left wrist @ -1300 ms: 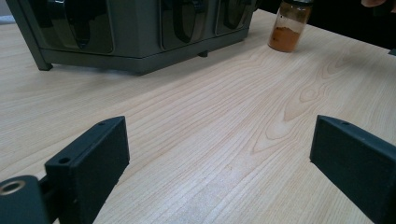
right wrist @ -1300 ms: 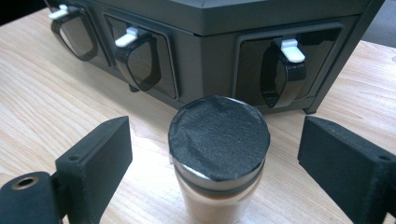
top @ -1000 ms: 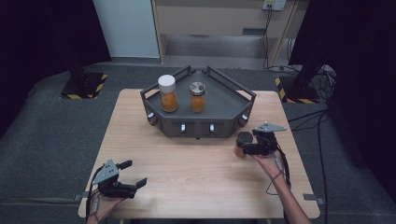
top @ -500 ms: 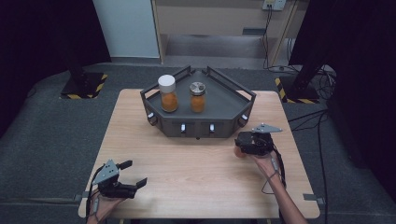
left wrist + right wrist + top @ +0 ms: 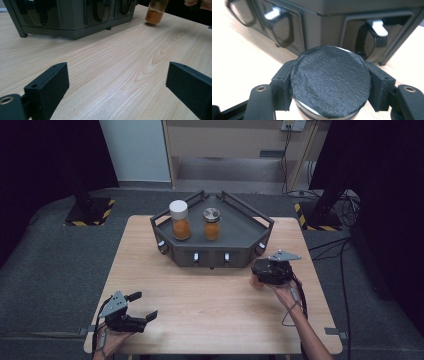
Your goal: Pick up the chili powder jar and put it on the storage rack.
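Right hand-held gripper (image 5: 329,100) clamps round, felt-topped jar (image 5: 330,85) — closing.

We saw a pale wooden table (image 5: 210,295) with wavy grain, a dark grey tray (image 5: 240,237), and two jars: one (image 5: 180,220) white-lidded, one (image 5: 211,223) silver-lidded, both filled orange. The held jar (image 5: 330,82) had a matt black fabric-like cap and orange-brown contents. Both grippers, left (image 5: 140,306) and right (image 5: 256,276), were black. Yellow-black hazard stripes (image 5: 92,215) marked the floor stands.
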`<state>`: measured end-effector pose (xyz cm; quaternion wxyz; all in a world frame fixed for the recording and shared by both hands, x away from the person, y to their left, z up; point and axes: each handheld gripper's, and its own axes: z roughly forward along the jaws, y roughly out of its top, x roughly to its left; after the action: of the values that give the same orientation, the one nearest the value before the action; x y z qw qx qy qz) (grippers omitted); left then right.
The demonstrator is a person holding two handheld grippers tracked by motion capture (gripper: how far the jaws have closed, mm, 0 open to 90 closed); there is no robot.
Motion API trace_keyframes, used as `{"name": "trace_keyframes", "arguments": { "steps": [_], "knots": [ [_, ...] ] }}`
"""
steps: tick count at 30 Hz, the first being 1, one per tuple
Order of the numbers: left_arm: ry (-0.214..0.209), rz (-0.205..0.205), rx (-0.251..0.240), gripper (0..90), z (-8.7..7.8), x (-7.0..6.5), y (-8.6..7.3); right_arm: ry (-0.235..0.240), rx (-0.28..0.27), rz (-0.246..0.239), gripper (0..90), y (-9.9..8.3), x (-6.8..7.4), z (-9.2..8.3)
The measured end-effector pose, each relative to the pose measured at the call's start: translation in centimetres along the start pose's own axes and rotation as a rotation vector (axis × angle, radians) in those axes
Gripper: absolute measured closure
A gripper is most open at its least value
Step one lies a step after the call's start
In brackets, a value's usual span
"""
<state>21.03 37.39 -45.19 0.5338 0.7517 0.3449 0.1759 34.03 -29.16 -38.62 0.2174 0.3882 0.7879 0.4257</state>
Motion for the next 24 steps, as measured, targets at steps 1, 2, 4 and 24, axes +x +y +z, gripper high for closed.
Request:
{"name": "trace_keyframes", "arguments": {
  "steps": [1, 2, 4, 24],
  "knots": [
    [0.0, 0.0, 0.0, 3.8, 0.0, 0.0, 0.0, 0.005, 0.006, 0.0, 33.8, 0.4, 0.0, -0.2],
    [0.0, 0.0, 0.0, 3.8, 0.0, 0.0, 0.0, 0.012, 0.008, -0.009, 33.8, 0.7, 0.0, -0.4],
    [0.001, 0.001, 0.001, 3.8, 0.0, 0.0, 0.0, 0.025, 0.011, -0.014, 33.8, 1.3, 0.0, -0.8],
    [0.003, 0.001, 0.002, 3.8, 0.0, 0.0, 0.0, 0.09, -0.004, -0.093, 34.1, 8.8, 0.9, -4.3]
  ]
}}
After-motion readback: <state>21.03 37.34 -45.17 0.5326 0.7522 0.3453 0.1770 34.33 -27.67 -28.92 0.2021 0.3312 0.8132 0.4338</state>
